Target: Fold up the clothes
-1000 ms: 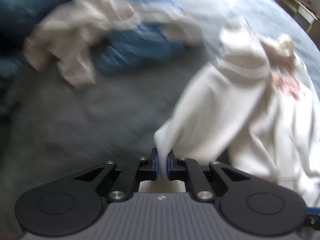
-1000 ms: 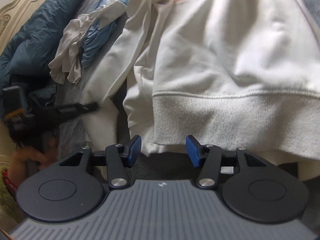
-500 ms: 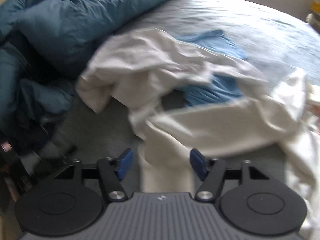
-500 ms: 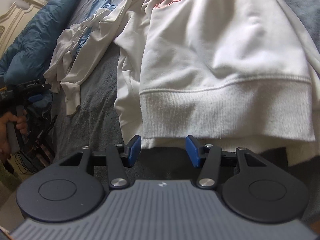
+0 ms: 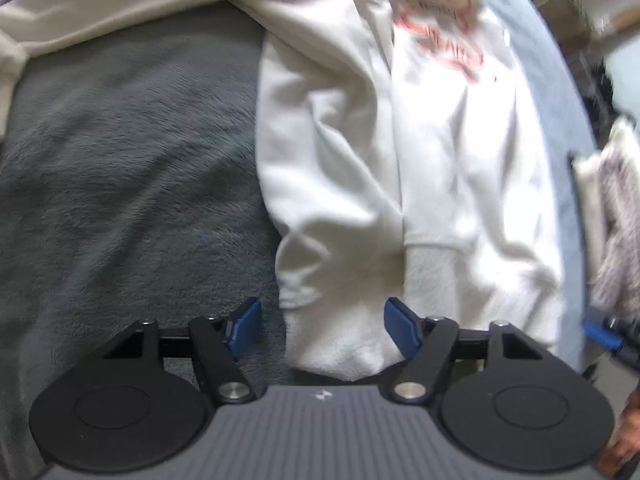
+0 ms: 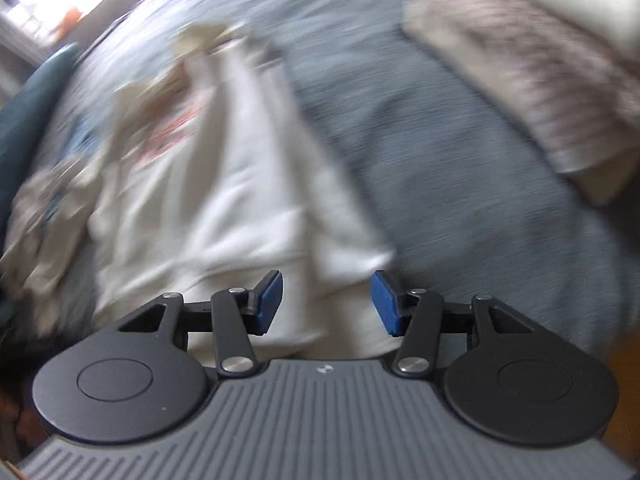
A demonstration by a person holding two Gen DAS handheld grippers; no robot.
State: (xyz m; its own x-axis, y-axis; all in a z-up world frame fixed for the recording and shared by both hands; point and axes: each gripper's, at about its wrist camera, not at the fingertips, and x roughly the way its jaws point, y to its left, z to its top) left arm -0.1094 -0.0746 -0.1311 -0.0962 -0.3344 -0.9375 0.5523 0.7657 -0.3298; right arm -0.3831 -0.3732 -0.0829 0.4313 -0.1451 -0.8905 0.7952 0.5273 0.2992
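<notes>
A white sweatshirt [image 5: 400,160] with a red chest print [image 5: 444,40] lies on the grey bed cover [image 5: 120,180]. One sleeve [image 5: 120,8] stretches out to the left. My left gripper [image 5: 322,316] points down over the hem's left corner. Its jaws are closing, with the ribbed hem between the blue pads [image 5: 244,320], which are not pressing on it. In the blurred right wrist view, my right gripper [image 6: 328,300] hangs open over the right corner of the sweatshirt [image 6: 224,200], holding nothing.
A fuzzy brown-and-cream fabric [image 6: 540,60] lies at the bed's right side. Cream and blue clothes [image 6: 40,208] are heaped far left beside a dark teal duvet [image 6: 24,120]. Bare blue-grey cover [image 6: 440,160] lies between. A hand [image 5: 624,440] shows at the left wrist view's lower right.
My left gripper let go of the white sleeve, opened, and swung down to the hem's left corner. My right gripper, still open, slid right along the hem to its right corner.
</notes>
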